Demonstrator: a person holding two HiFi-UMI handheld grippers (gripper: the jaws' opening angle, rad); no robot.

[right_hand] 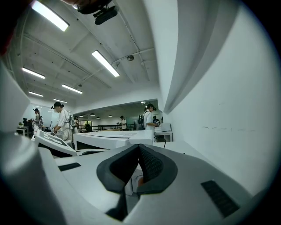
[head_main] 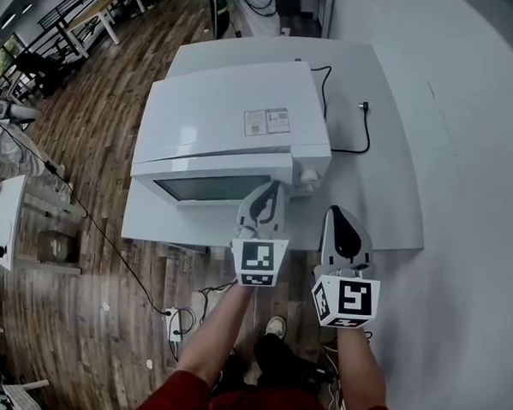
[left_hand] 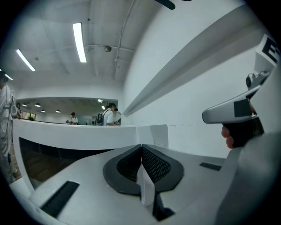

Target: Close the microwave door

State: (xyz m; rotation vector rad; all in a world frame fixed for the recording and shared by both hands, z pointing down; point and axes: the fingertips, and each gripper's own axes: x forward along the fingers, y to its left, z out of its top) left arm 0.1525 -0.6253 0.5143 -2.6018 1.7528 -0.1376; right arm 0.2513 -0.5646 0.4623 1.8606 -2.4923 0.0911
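The white wall (head_main: 486, 169) borders the scene on the right. The wood floor (head_main: 100, 243) lies on the left and below.

The white tabletop (head_main: 390, 194) carries the microwave (head_main: 231, 113) on its left half. The microwave's long axis runs left to right across the head view.

The microwave door (head_main: 213, 189) faces the person, and its long axis runs along the front tabletop edge. Its dark window faces forward and down. The door's right end stands just ahead of the control knob (head_main: 308, 178). Whether the door is latched cannot be told.

The left gripper (head_main: 272, 186) has its jaws pressed together with nothing between them. Its tip is at the door's right end. Contact cannot be confirmed.

The right gripper (head_main: 335, 212) also has its jaws together at the tips and holds nothing. It is over bare tabletop to the right of the left gripper.

A black power cable (head_main: 349, 150) lies loose on the tabletop behind and to the right of the microwave. Nothing lies in front of the door.
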